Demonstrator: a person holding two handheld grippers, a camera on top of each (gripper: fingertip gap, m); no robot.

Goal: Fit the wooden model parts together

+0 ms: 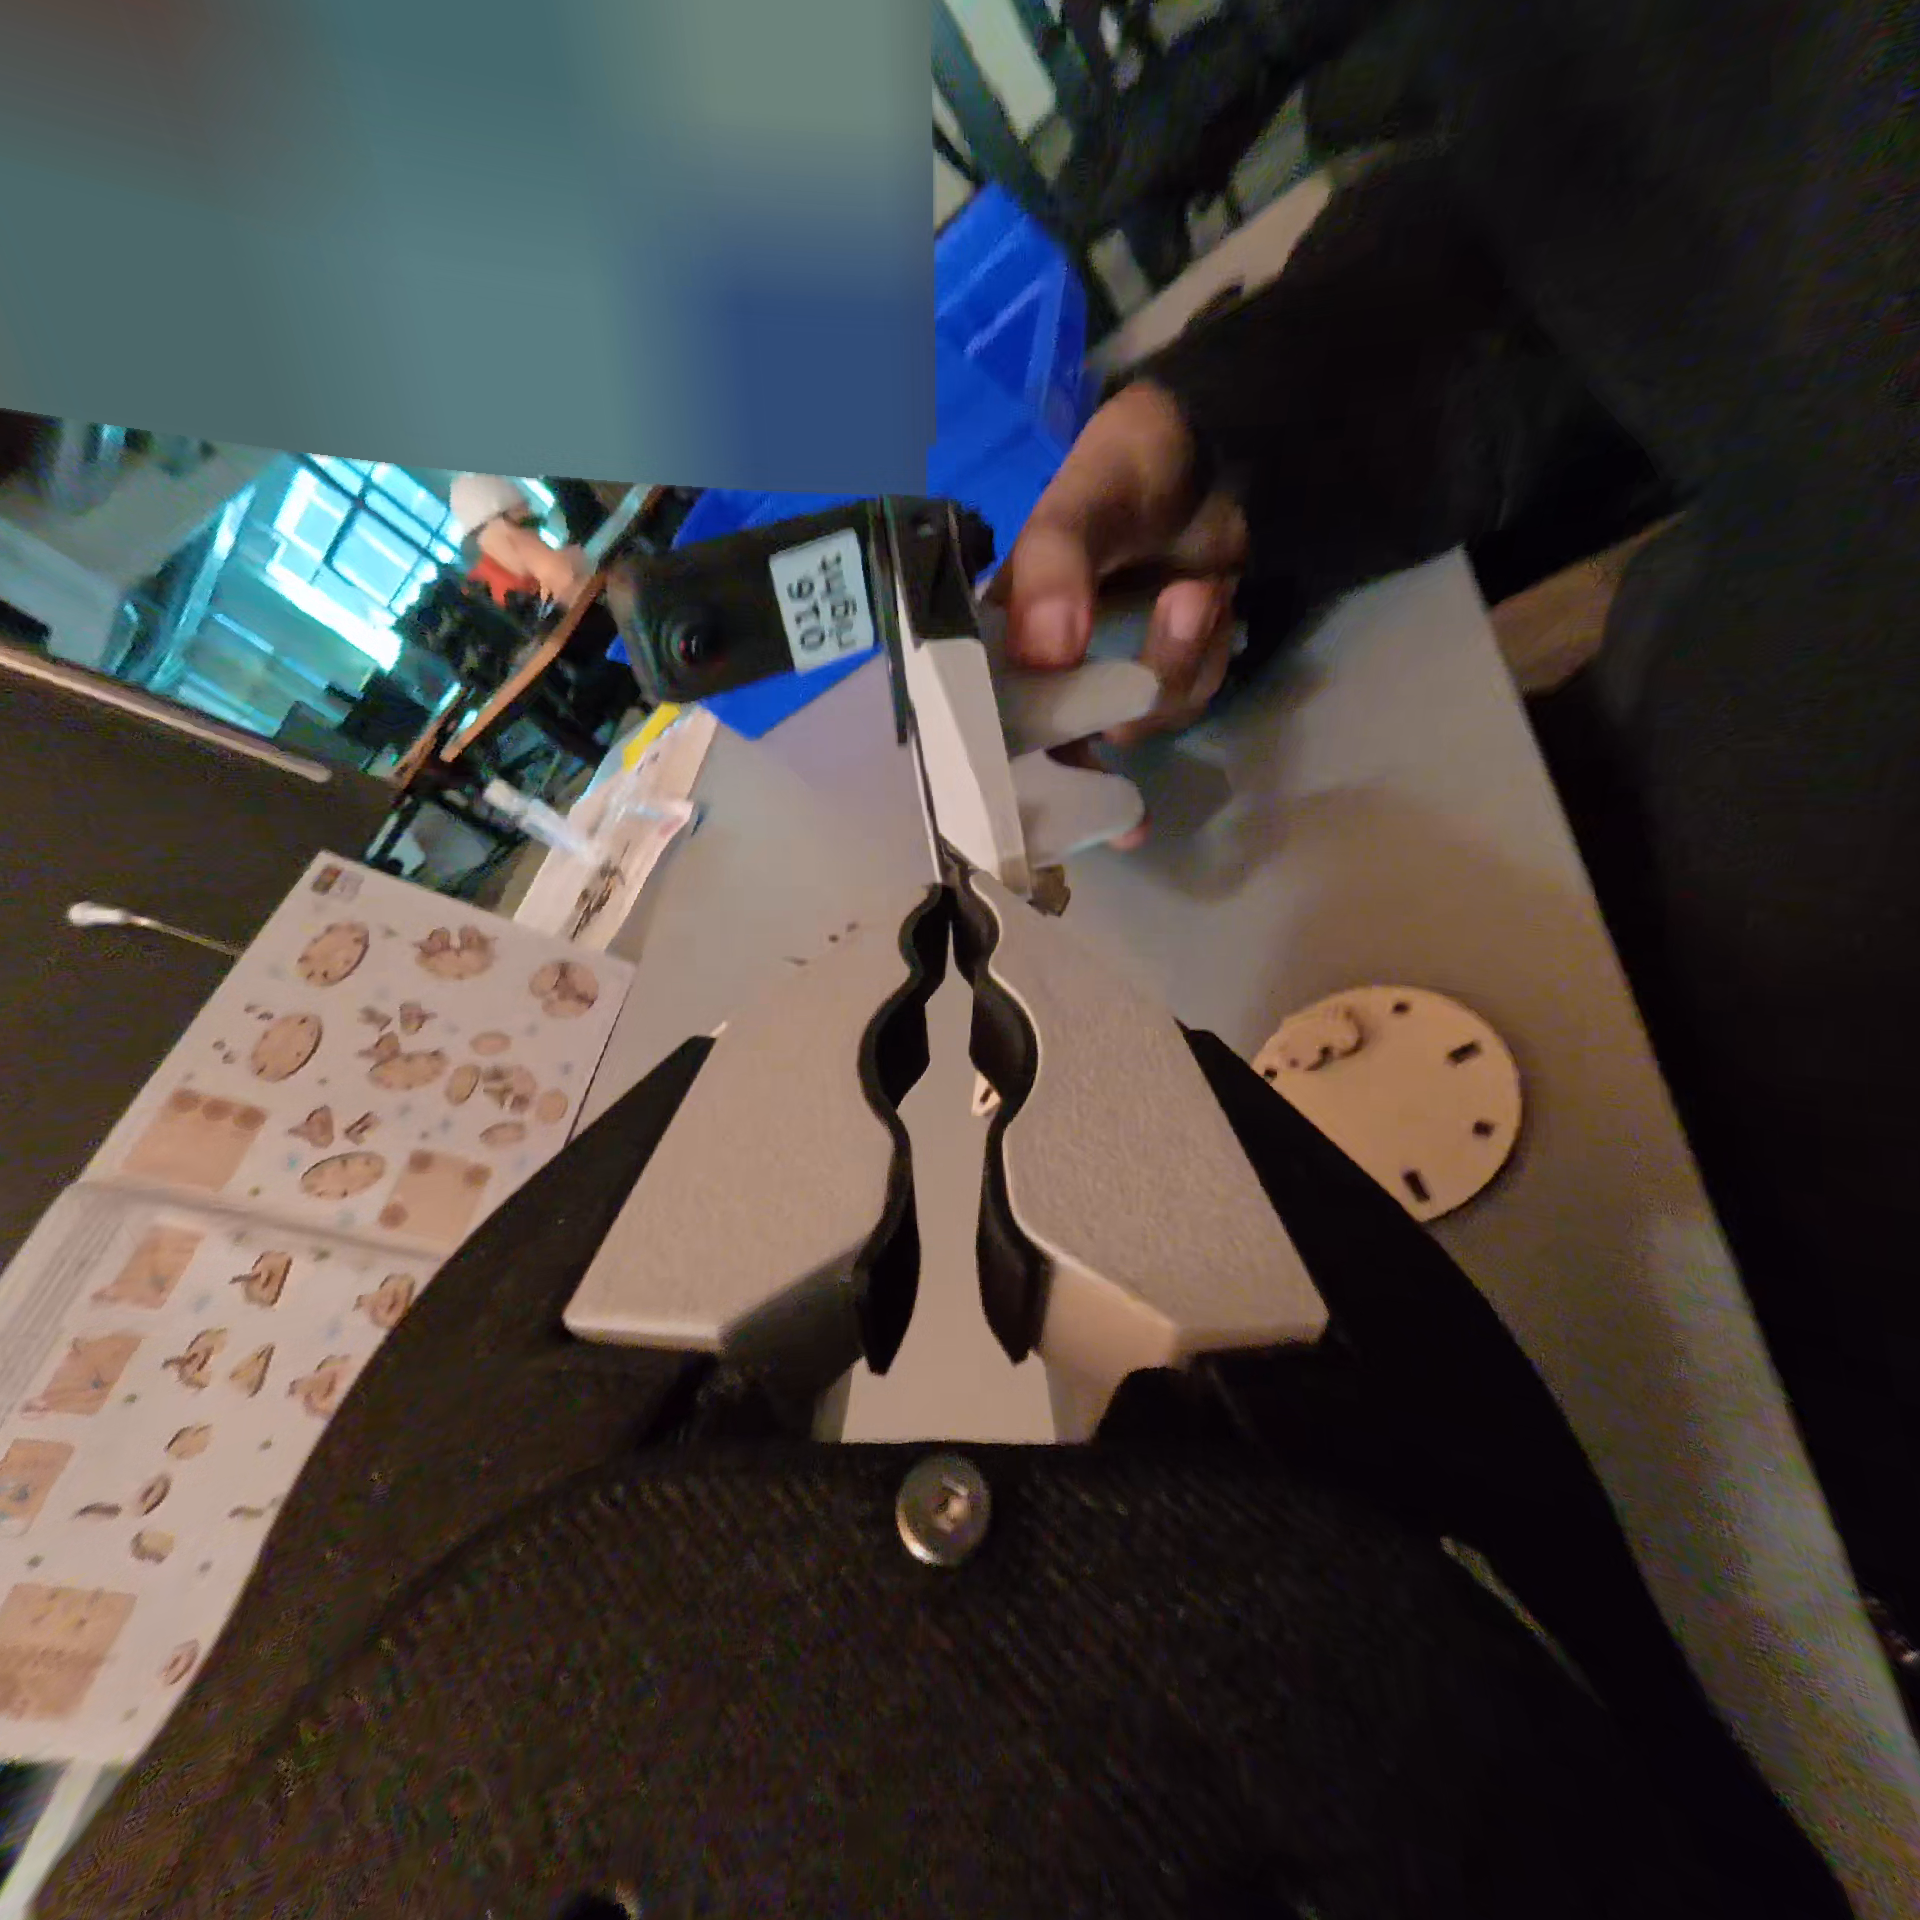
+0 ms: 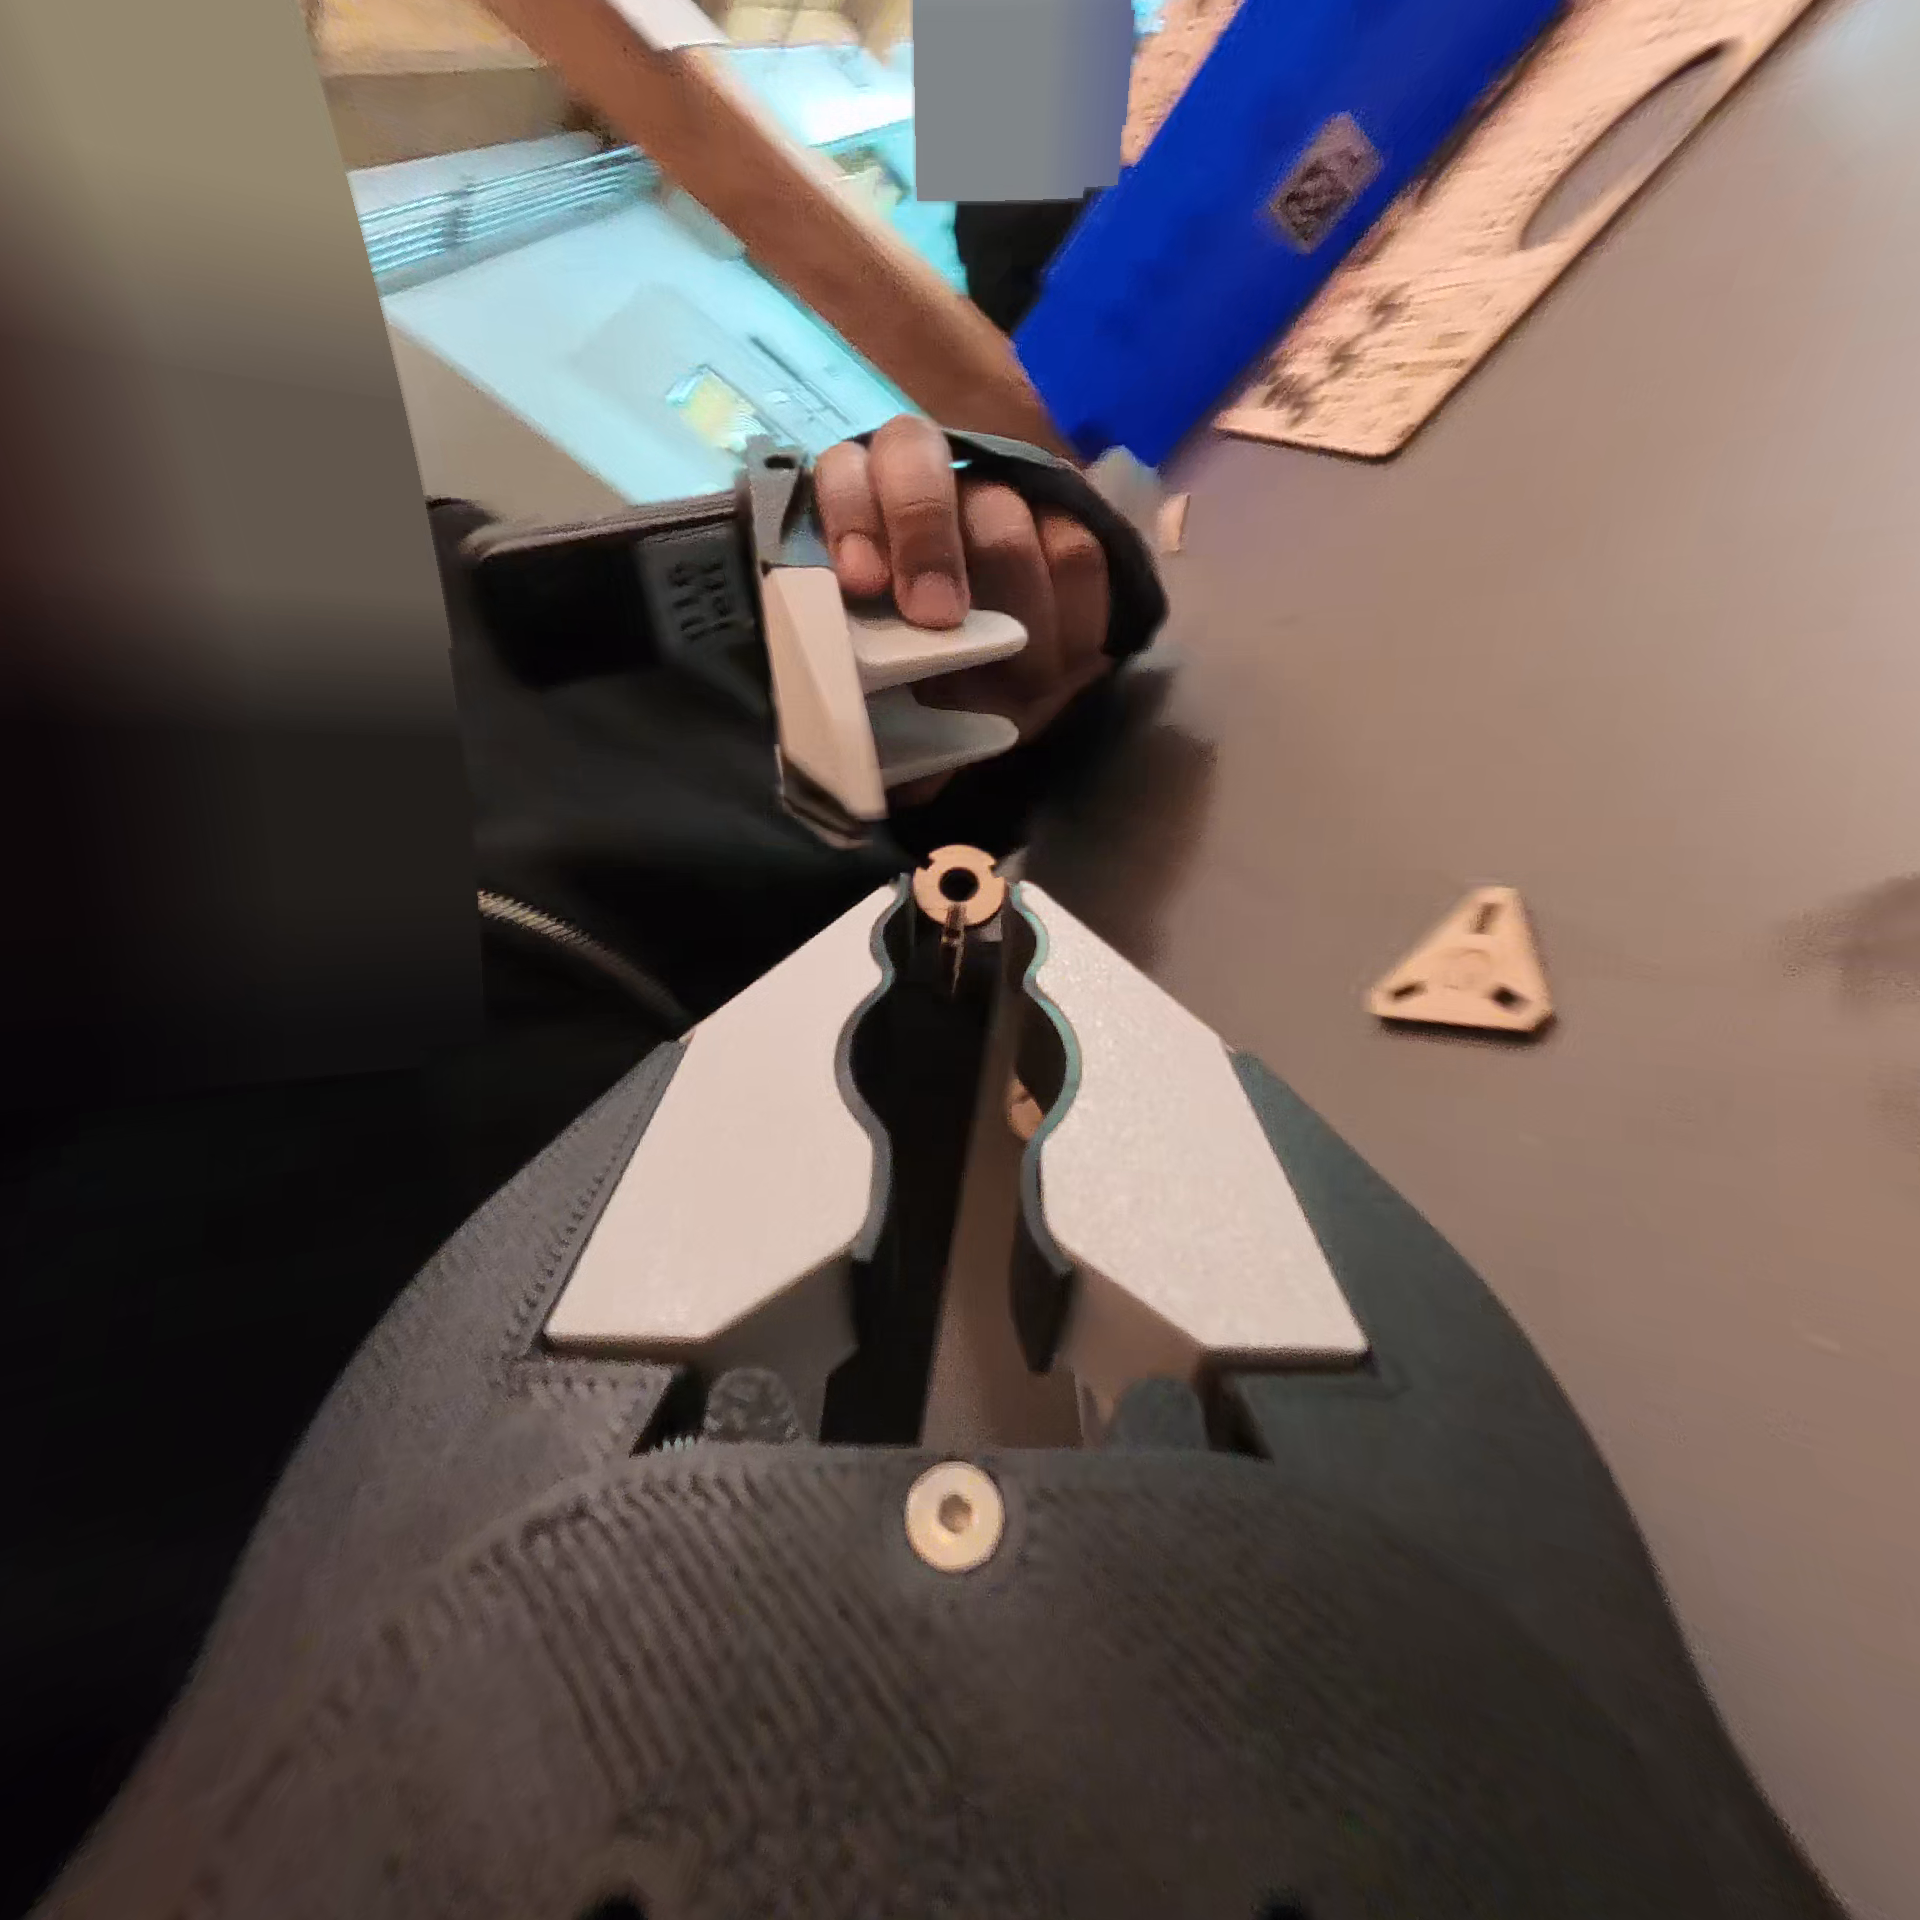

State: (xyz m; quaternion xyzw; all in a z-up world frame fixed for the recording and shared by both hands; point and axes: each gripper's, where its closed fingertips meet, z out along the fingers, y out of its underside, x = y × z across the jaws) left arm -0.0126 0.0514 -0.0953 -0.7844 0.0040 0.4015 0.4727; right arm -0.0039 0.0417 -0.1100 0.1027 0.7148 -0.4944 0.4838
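Right wrist view shows the right gripper (image 2: 956,906) holding a small round wooden ring (image 2: 957,885) with a hole in the middle; the two tips press on its sides, so the jaws stand only a little apart, as wide as the ring. It is lifted above the grey table (image 2: 1558,727), not lying on it. Just beyond it is the left gripper (image 2: 831,800), held by a hand (image 2: 966,582). In the left wrist view the left gripper (image 1: 948,914) is closed, its black pads (image 1: 977,956) meeting at the tip, and I can see nothing between them. The right gripper (image 1: 1023,862) comes down from above with its tip very near, almost touching, and a small brownish piece (image 1: 1051,891) shows at its end. As far as I can judge, the wooden parts are not yet joined: a round disc with slots (image 1: 1392,1101) lies flat on the table to the right, and a triangular wooden piece (image 2: 1465,971) lies alone, well apart from the ring. A printed sheet with pictures of parts (image 1: 260,1143) lies on the left side, and a blue bin (image 2: 1247,208) stands farther back.
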